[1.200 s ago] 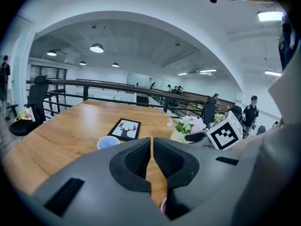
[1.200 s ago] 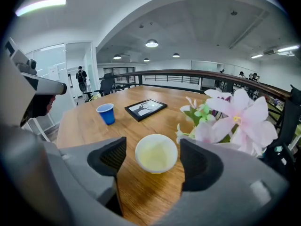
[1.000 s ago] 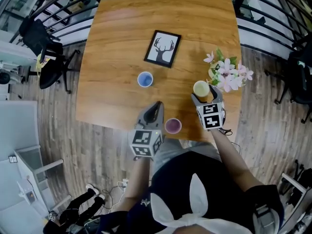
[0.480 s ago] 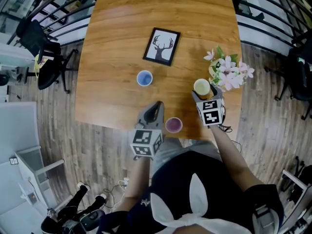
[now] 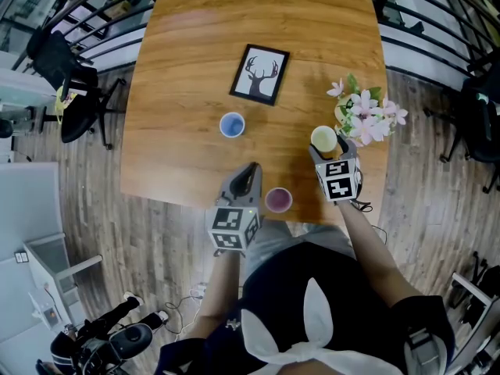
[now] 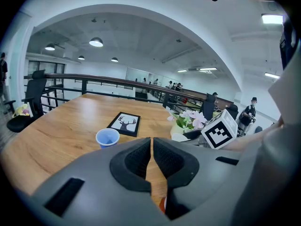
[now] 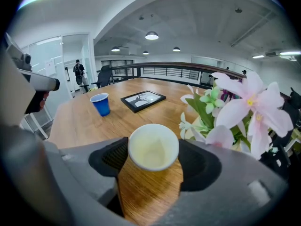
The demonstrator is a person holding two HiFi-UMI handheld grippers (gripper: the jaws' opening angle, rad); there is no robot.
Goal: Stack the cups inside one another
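Observation:
A pale yellow cup [image 5: 323,140] stands upright at the table's right, close to the flowers. My right gripper [image 5: 326,147] has one jaw on each side of this yellow cup [image 7: 153,147]. The jaws are closing, with the pads close beside the cup's wall. A blue cup [image 5: 232,125] stands alone mid-table, and shows in both gripper views [image 6: 107,137] [image 7: 100,103]. A purple cup [image 5: 277,201] sits by the near edge. Just left of it my left gripper [image 5: 251,169] is shut and empty, its pads together [image 6: 152,147].
A framed deer picture [image 5: 259,76] lies flat behind the blue cup. A bunch of pink and white flowers [image 5: 364,120] stands right beside the yellow cup. The wooden table [image 5: 195,45] has its near edge just under both grippers. Office chairs [image 5: 66,80] stand on the floor to the left.
None of the cups has moved and both grippers stay where they were.

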